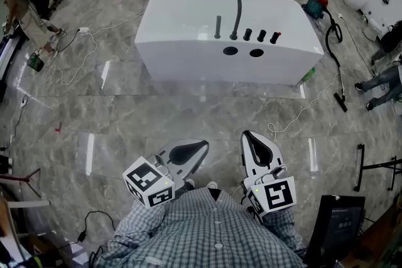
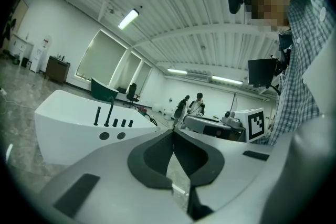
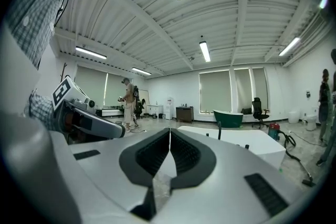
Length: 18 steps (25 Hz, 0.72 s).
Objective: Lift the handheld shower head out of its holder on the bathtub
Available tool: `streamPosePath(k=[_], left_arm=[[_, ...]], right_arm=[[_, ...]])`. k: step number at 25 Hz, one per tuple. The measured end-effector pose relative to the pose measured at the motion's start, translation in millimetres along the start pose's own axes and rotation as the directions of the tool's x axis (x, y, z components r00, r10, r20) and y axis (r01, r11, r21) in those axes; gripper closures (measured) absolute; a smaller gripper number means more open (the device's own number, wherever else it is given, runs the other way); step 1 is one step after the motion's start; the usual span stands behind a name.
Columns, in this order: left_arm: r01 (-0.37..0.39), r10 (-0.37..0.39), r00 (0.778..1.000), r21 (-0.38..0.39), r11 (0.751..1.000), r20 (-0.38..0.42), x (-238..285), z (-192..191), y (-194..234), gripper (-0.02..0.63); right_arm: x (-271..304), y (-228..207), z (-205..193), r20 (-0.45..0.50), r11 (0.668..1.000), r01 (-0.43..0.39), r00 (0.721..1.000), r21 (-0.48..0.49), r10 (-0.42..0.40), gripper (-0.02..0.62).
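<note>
Black ribbed pads of the left gripper (image 2: 173, 131) pressed together at the tips, nothing pinched between. Same condition at the right gripper (image 3: 169, 129): pads closed tip to tip, empty. Grey shells behind both sets of jaws, each with a marker cube (image 1: 149, 182) at the rear, close against a checked shirt (image 1: 207, 229). Both grippers side by side, near each other but apart, pointed toward the white bathtub (image 1: 188, 53) and well apart from it, with grey marble floor (image 1: 188, 110) between.

Handheld shower head (image 1: 218, 27): slim dark rod, upright on the near rim of the bathtub, at the left end of the row of fittings. Just beside it to the right, a taller curved spout (image 1: 237, 12); then three short dark knobs (image 1: 261, 36) along the same rim toward the right end. Two dark round openings (image 1: 230, 51) just below the fittings, on the bathtub's near side. Neither gripper in contact with any fitting.

Beyond the far right corner of the bathtub, a vacuum cleaner (image 1: 317, 4) with a black hose (image 1: 333, 53) trailing across the floor. White cable (image 1: 295, 119) looped on the floor near the right end of the bathtub.
</note>
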<state>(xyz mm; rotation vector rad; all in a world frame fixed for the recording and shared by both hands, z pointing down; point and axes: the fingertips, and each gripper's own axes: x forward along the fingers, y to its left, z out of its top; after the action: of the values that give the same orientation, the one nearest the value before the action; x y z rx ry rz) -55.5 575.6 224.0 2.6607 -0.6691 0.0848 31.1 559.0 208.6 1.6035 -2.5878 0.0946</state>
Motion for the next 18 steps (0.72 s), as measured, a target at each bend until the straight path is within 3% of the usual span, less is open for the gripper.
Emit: streamPosePath(k=[8, 18], left_arm=[[-0.034, 0.034, 0.999, 0.011, 0.999, 0.017, 9.6, -5.5, -17.8, 0.597], [-0.043, 0.043, 0.999, 0.02, 0.999, 0.029, 16.7, -11.6, -20.2, 0.597]], right_arm=[[-22.2, -11.4, -9.9, -0.004, 1.0, -0.029, 1.0, 0.005, 0.029, 0.578], [-33.9, -27.0, -19.6, 0.007, 1.0, 0.009, 1.0, 0.024, -0.009, 0.578]])
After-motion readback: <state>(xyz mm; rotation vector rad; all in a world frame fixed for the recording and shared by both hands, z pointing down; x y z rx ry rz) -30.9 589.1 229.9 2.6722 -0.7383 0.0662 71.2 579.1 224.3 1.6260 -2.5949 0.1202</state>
